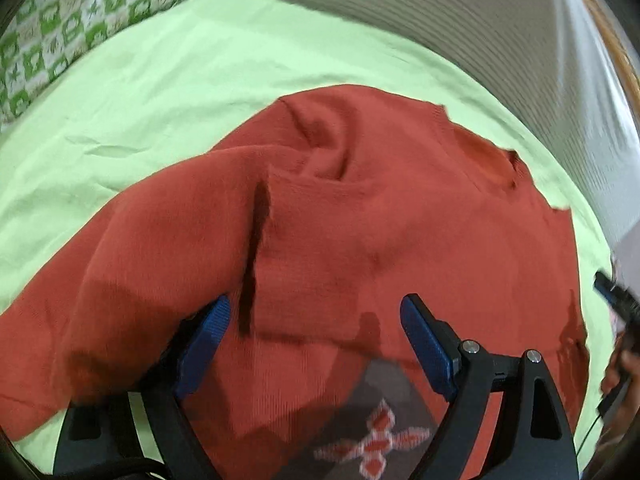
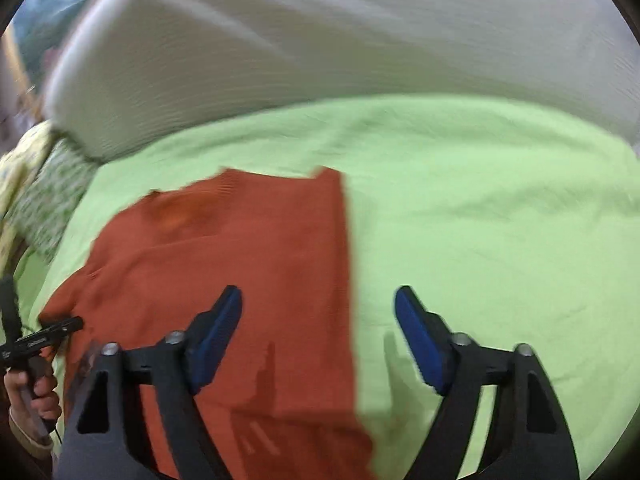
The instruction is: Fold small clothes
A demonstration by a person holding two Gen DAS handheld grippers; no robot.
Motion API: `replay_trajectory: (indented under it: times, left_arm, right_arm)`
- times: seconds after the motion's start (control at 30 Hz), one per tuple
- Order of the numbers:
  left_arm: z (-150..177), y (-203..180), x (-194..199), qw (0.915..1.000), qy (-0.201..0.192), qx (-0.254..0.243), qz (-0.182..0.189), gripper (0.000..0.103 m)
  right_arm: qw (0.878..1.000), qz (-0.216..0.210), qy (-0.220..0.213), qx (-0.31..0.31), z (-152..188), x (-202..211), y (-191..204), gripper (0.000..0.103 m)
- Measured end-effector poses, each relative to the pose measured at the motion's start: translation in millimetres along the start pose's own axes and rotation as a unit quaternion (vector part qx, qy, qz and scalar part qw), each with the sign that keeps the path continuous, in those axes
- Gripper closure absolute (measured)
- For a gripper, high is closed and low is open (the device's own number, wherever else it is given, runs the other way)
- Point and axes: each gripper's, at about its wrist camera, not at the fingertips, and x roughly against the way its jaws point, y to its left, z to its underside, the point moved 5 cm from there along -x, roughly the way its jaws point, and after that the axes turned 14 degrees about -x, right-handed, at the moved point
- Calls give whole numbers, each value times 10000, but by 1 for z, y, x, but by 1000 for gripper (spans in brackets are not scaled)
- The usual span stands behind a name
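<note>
My left gripper point(image 1: 314, 344), jaws apart and empty, hovers over the sweater point(image 1: 360, 232); my right gripper point(image 2: 318, 340), also apart and empty, straddles its straight edge at 12 o'clock; sweater lies on the sheet point(image 2: 480, 220); next, pinch the loose sleeve point(image 1: 140, 240) at 10 o'clock, fold inward flat.
</note>
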Motion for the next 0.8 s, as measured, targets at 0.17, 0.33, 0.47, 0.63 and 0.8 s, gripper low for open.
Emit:
replay_trajectory:
  times: [0.17,0.33,0.47,0.63,0.8]
  left_arm:
    - [-13,-1,-12,9997,0,2,-252,23]
    - [-20,-16,-9,9968,-93,-499,-618,96]
    - [-22,-48,6,9941,-433,-964,-225,100]
    - [-24,-83,-10,9849,-587,-1576,-422,101]
    - [-26,-57,-30,9856,-318,-1512,-685,94]
  right_arm:
    - [9996,17,164,224,-3,-40,11,38]
    - [9974,47,330,642,8,-59,29,89]
    - [9986,-122,-58,520,-16,-22,12,91]
    - [9995,184,82,259,-28,-32,-28,93]
    - [9971,709,-79,265,-18,-46,-31,83]
